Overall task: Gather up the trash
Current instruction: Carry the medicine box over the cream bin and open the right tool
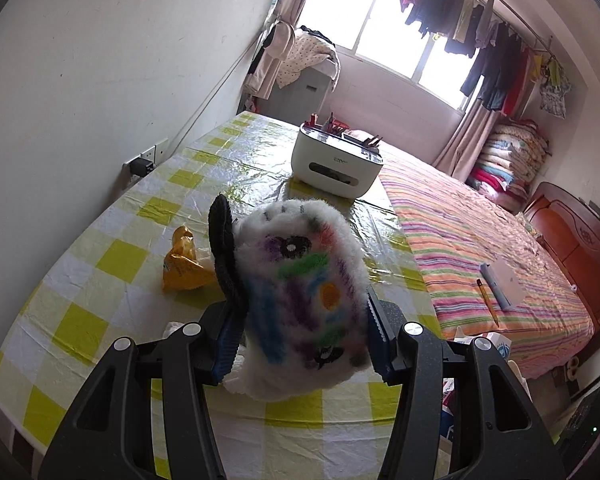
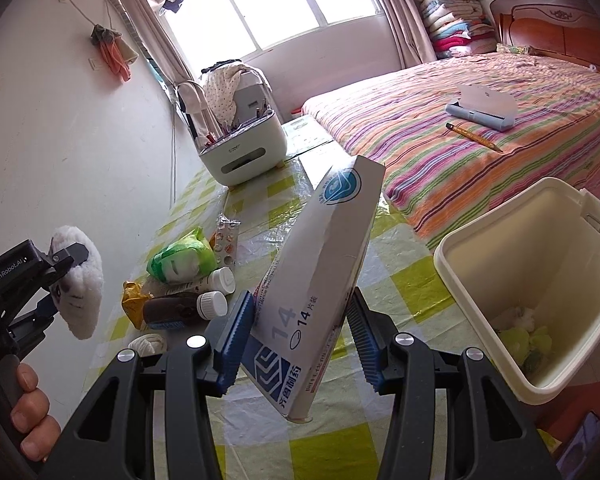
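The left gripper (image 1: 300,336) pinches a fluffy white plush toy scribbled with coloured marker (image 1: 304,292), lifted above the yellow-checked plastic tablecloth (image 1: 100,264). The right gripper (image 2: 300,340) clamps a white and blue cardboard medicine box (image 2: 320,276), tilted, just beside the cream plastic bin (image 2: 452,264) standing at the tablecloth's bed-side edge.

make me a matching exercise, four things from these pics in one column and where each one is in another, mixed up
1. fluffy white plush toy with coloured scribbles
2. white and blue cardboard medicine box
3. cream plastic bin
4. yellow pencil

a. on the striped bedspread
b. clamped in the left gripper
c. at the table's right edge
d. clamped in the right gripper

Pairs: 1-b, 2-d, 3-c, 4-a
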Tool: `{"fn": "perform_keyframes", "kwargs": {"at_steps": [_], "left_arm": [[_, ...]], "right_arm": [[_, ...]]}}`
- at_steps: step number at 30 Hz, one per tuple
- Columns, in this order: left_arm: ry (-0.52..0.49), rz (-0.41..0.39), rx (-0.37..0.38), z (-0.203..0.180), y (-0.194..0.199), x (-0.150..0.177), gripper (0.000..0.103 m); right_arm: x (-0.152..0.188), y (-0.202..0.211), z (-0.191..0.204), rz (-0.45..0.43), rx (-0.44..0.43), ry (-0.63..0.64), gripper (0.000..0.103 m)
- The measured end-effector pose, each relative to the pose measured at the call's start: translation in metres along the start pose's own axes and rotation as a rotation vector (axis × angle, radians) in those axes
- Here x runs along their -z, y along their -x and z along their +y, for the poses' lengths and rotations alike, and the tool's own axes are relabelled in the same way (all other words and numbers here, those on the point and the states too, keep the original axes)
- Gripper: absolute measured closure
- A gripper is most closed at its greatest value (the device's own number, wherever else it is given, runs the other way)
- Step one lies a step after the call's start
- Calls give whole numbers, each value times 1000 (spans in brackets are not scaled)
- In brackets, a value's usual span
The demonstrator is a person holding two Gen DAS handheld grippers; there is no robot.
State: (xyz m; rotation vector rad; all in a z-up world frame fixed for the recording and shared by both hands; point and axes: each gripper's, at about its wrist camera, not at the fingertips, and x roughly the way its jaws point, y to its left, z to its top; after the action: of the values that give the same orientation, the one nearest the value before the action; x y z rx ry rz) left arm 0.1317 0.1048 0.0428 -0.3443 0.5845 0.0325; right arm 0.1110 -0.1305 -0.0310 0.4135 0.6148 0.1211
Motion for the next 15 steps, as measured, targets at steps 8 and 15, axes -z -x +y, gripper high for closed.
{"fn": "perform_keyframes", "kwargs": {"at_steps": [8,15], "left_arm": [[-52,32,43,-35,-9,15,52],[-89,58,83,-67,-17,26,52]], "right_arm": [[-8,12,-28,-36,30,-50,56],[-12,23,-52,-69,65,-96,56]]}}
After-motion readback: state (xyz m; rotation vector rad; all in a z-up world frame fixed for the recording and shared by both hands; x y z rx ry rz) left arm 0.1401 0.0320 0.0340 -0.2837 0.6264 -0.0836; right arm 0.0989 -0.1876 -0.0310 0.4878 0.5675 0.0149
